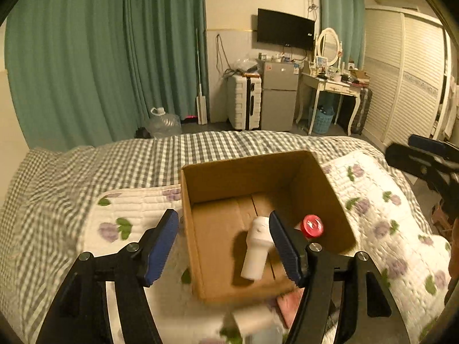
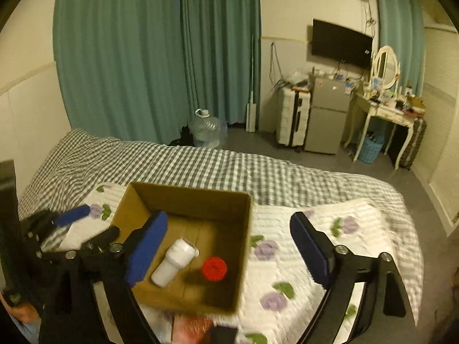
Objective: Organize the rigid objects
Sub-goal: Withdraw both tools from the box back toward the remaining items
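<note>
An open cardboard box (image 1: 315,177) sits on the floral quilt on the bed. Inside it a white bottle (image 1: 255,255) lies on its side, and a red-capped bottle (image 1: 313,226) stands by the right wall. My left gripper (image 1: 222,218) hovers open over the box's near left corner with nothing between its blue pads. In the right wrist view the same box (image 2: 195,203) holds the white bottle (image 2: 175,261) and the red cap (image 2: 214,268). My right gripper (image 2: 229,219) stands wide open and empty above the box's right side.
A pink item (image 1: 289,301) and a blurred white object (image 1: 252,318) lie on the quilt (image 2: 330,258) just in front of the box. A checked sheet (image 1: 114,166) covers the far bed. Beyond it stand a water jug (image 1: 163,123), a suitcase (image 1: 243,103) and a dressing table (image 1: 330,86).
</note>
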`<action>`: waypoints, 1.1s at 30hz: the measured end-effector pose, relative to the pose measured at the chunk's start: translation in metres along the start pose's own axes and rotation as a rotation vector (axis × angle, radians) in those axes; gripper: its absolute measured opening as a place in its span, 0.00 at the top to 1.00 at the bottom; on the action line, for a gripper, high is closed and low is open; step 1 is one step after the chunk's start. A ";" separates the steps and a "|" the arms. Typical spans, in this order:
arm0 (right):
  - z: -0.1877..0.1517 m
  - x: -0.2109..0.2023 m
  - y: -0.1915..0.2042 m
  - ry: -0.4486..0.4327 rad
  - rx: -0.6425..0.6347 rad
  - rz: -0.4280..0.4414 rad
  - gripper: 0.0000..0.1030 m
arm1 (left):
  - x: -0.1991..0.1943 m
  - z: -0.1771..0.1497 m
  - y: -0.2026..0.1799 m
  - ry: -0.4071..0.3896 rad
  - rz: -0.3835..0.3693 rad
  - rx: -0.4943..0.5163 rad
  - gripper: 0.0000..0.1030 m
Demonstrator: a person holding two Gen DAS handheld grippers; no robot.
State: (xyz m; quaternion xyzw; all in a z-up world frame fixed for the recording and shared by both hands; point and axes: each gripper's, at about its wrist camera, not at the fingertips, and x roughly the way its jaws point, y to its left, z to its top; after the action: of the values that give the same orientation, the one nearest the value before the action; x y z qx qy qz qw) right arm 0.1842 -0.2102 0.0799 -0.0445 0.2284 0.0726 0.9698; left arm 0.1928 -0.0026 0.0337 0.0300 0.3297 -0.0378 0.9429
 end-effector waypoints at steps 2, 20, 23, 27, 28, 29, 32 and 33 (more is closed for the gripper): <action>-0.012 -0.028 0.005 -0.006 -0.021 -0.022 0.09 | -0.023 -0.007 0.000 -0.010 -0.006 0.007 0.32; -0.164 -0.051 0.068 0.138 -0.059 -0.040 0.07 | -0.064 -0.134 -0.001 0.033 0.033 -0.016 0.31; -0.200 -0.023 0.075 0.242 -0.041 -0.036 0.07 | -0.046 -0.157 0.000 0.077 0.018 -0.021 0.31; -0.231 0.006 0.078 0.340 -0.023 -0.031 0.07 | -0.022 -0.178 0.008 0.142 0.004 -0.053 0.31; -0.236 0.012 0.079 0.354 -0.020 -0.025 0.07 | -0.018 -0.181 0.011 0.150 0.008 -0.056 0.31; -0.238 0.017 0.079 0.363 -0.015 -0.016 0.08 | -0.014 -0.184 0.014 0.157 0.014 -0.062 0.31; -0.240 0.029 0.084 0.382 -0.015 -0.002 0.09 | -0.007 -0.189 0.020 0.173 0.011 -0.080 0.31; -0.240 0.033 0.085 0.390 -0.018 -0.003 0.12 | -0.007 -0.190 0.021 0.175 0.008 -0.082 0.31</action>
State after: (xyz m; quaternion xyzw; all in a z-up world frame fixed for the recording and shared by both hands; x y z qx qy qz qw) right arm 0.0944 -0.1509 -0.1536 -0.0669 0.4114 0.0632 0.9068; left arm 0.0719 0.0338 -0.1100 -0.0039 0.4120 -0.0177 0.9110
